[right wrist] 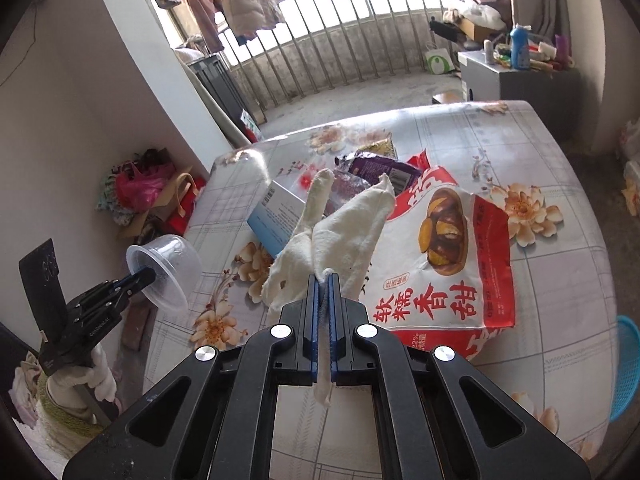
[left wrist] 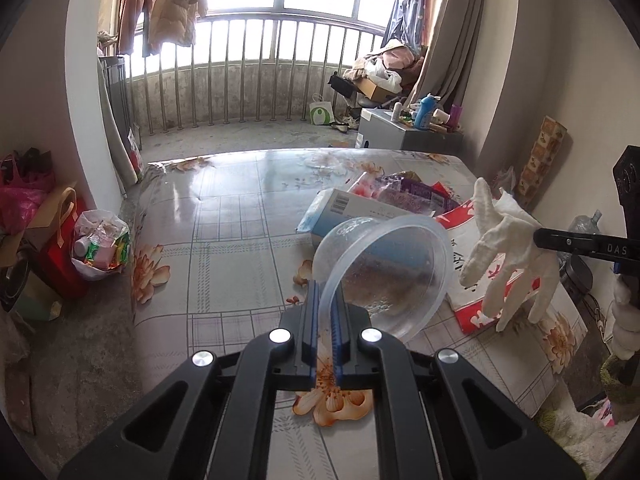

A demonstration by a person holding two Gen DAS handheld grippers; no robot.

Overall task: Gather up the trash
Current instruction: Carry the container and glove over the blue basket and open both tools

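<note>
My left gripper point(left wrist: 326, 292) is shut on the rim of a clear plastic cup point(left wrist: 384, 272) and holds it tilted above the table; the cup also shows in the right wrist view point(right wrist: 168, 276). My right gripper point(right wrist: 323, 280) is shut on a white cloth glove point(right wrist: 340, 228), which hangs above the table; the glove also shows in the left wrist view point(left wrist: 508, 256). On the table lie a red-and-white snack bag point(right wrist: 448, 256), a blue-and-white box point(left wrist: 352, 212) and purple wrappers point(right wrist: 380, 170).
The table has a floral plaid cover point(left wrist: 224, 248). A full trash bag point(left wrist: 102, 246) sits on the floor at the left beside a red paper bag point(left wrist: 66, 240). A blue basket point(right wrist: 628, 368) stands at the table's right. A cluttered cabinet point(left wrist: 400, 128) stands behind.
</note>
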